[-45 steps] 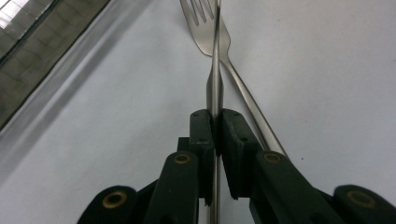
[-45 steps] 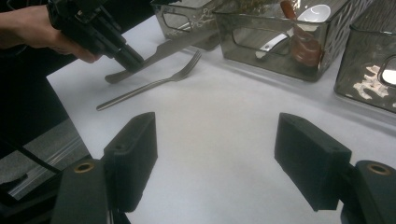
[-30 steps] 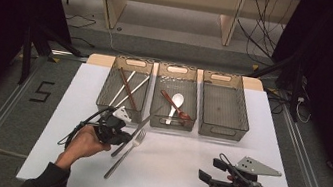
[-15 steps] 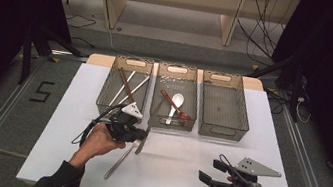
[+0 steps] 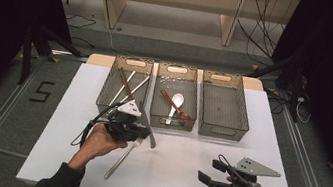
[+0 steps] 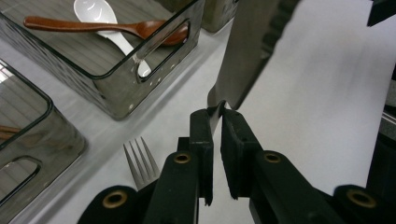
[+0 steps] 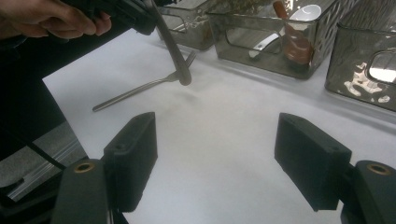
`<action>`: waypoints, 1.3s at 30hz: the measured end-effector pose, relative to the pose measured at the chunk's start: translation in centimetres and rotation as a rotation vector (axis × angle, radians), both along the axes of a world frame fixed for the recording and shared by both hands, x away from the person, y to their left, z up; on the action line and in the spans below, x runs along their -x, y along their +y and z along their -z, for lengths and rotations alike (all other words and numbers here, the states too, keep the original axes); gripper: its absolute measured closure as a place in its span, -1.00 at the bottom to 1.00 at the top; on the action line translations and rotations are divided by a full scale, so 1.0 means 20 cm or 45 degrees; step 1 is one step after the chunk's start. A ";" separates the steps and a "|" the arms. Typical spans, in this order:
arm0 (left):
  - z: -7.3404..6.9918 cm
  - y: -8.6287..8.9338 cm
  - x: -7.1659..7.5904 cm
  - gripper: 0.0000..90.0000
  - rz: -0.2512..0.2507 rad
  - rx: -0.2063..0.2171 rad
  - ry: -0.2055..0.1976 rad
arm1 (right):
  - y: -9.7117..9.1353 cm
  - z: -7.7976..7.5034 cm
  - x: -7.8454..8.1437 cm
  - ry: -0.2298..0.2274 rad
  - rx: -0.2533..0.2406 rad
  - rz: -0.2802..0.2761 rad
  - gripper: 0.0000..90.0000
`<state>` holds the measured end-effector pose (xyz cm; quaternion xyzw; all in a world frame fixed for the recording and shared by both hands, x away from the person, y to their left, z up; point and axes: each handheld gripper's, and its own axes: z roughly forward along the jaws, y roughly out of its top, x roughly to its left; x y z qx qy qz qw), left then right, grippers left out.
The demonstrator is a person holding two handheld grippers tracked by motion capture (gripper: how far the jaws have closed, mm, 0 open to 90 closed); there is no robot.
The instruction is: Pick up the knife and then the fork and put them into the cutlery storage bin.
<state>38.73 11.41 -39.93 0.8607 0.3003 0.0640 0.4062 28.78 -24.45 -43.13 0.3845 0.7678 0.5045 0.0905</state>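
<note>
Nearest to the person, at about 5 o'clock on the white worktop (image 5: 176, 176), the right tongs (image 5: 208, 170) rest with the jaws wide apart and nothing between them. At about 8 o'clock the left tongs (image 6: 215, 122) are closed tight on a table knife (image 5: 150, 134), which they grip by the thin end of its blade; the knife hangs above the worktop and slants down toward the right. It is plain dull steel, and in the left gripper view its broad blade looks finely toothed along one edge. Just below it a steel fork (image 5: 122, 158) lies flat on the worktop, tines toward the trays. Farther away, at 12 o'clock, three clear grey trays stand side by side: the left tray (image 5: 107, 86) has chopsticks, the middle tray (image 5: 171, 121) has a white spoon (image 5: 176, 100) and a brown wooden spoon (image 5: 175, 105), and the right tray (image 5: 221, 129) looks empty. I judge the sorting about half done: the knife and the fork are still to be put away.
</note>
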 end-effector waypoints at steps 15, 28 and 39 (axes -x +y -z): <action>-0.05 -0.04 -0.02 0.84 0.001 0.047 -0.019 | 0.00 0.00 0.00 0.003 0.001 -0.001 -0.32; -0.13 -0.19 -0.11 0.84 0.026 0.071 -0.037 | -0.01 -0.01 0.01 -0.002 -0.011 0.010 -0.32; -0.20 -0.36 -0.24 0.84 0.049 0.094 -0.037 | -0.03 -0.02 0.03 -0.007 -0.026 0.009 -0.32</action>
